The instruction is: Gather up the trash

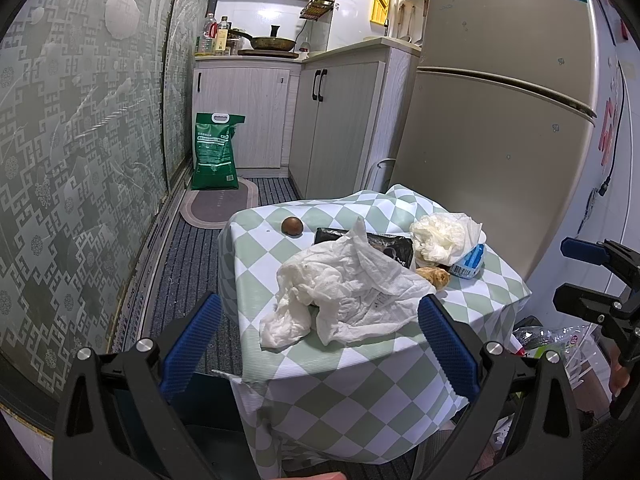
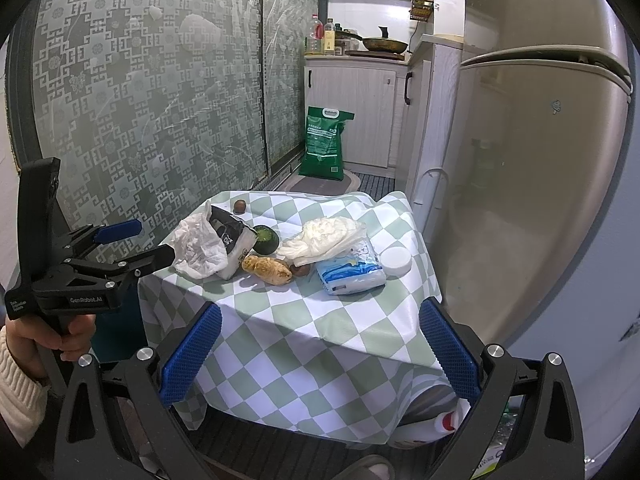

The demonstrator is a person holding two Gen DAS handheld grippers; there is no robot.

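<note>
Hovering wide apart: left gripper [image 1: 318, 338] just before crumpled tissue [image 1: 340, 288] on checkered surface [image 1: 256, 280]; right gripper [image 2: 320, 346] gaping wide, holding nothing.

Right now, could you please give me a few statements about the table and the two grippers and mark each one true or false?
1. Both grippers hold trash. False: left gripper and right gripper stand open and empty.
2. The crumpled white paper towel lies on the green-and-white checked tablecloth. True.
3. The small brown round fruit sits on the floor. False: it sits on the cloth.
4. The white round lid lies beside the blue-and-white tissue pack. True.
</note>
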